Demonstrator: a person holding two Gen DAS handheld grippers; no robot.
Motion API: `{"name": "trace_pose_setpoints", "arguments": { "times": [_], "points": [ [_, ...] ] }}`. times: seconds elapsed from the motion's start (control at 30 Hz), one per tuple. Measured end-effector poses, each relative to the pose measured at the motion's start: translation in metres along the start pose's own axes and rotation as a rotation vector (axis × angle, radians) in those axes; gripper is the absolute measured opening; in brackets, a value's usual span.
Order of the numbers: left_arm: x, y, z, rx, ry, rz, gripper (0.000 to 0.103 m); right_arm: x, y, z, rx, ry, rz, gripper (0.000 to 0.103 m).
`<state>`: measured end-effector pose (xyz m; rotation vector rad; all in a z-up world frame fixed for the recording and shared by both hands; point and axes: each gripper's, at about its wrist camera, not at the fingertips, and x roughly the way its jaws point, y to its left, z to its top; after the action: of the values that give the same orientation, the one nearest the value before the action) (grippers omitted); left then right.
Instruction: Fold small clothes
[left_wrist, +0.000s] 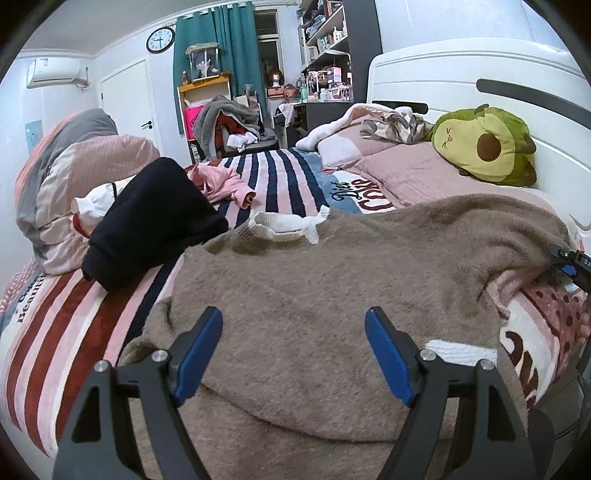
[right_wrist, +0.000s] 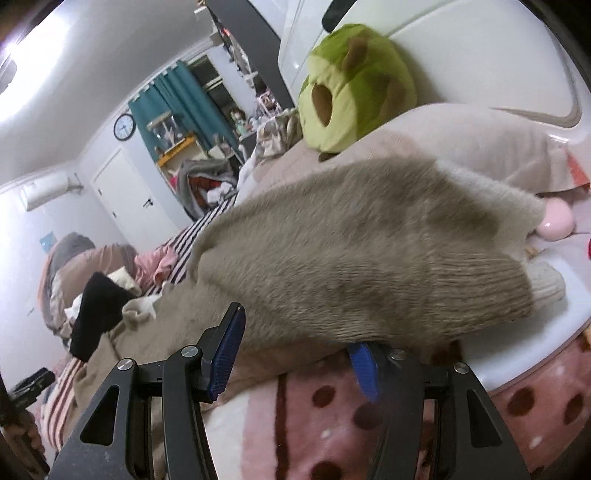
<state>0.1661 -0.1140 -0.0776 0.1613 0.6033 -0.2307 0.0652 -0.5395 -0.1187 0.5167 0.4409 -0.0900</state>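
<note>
A fuzzy taupe sweater (left_wrist: 332, 280) with a white collar (left_wrist: 288, 223) lies spread on the bed. My left gripper (left_wrist: 293, 325) is open just above its lower body, empty. In the right wrist view the sweater's sleeve (right_wrist: 362, 258) stretches to the right, ending in a ribbed cuff (right_wrist: 546, 286). My right gripper (right_wrist: 299, 332) is open at the sleeve's lower edge; the cloth drapes over its right finger (right_wrist: 364, 365), and the left finger (right_wrist: 229, 347) stands free. The right gripper also shows at the right edge of the left wrist view (left_wrist: 570, 264).
A black garment (left_wrist: 155, 221) and a pink garment (left_wrist: 225, 184) lie on the striped blanket (left_wrist: 280, 177) to the left. A folded quilt (left_wrist: 74, 184) sits far left. An avocado plush (left_wrist: 487, 144) and pink pillows (left_wrist: 413, 173) rest by the white headboard (left_wrist: 480, 74).
</note>
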Motion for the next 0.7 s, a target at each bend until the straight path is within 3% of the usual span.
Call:
{"name": "trace_pose_setpoints", "arguments": {
  "times": [0.2, 0.33, 0.37, 0.5, 0.7],
  "points": [
    [-0.001, -0.002, 0.0, 0.009, -0.005, 0.004, 0.076, 0.006, 0.002, -0.002, -0.016, -0.012, -0.015, 0.046],
    [-0.004, 0.006, -0.002, -0.008, -0.01, 0.009, 0.076, 0.008, 0.002, 0.003, -0.009, -0.046, -0.044, 0.012],
    [-0.004, 0.009, -0.003, -0.012, -0.011, 0.014, 0.076, 0.007, 0.004, 0.005, -0.01, -0.056, -0.039, 0.009],
    [-0.007, 0.02, -0.006, -0.033, -0.015, 0.012, 0.076, -0.004, 0.03, 0.01, -0.087, -0.133, -0.027, 0.006],
    [-0.019, 0.045, -0.015, -0.051, -0.033, 0.011, 0.076, -0.015, 0.08, 0.008, -0.195, -0.158, 0.06, 0.005]
  ]
}}
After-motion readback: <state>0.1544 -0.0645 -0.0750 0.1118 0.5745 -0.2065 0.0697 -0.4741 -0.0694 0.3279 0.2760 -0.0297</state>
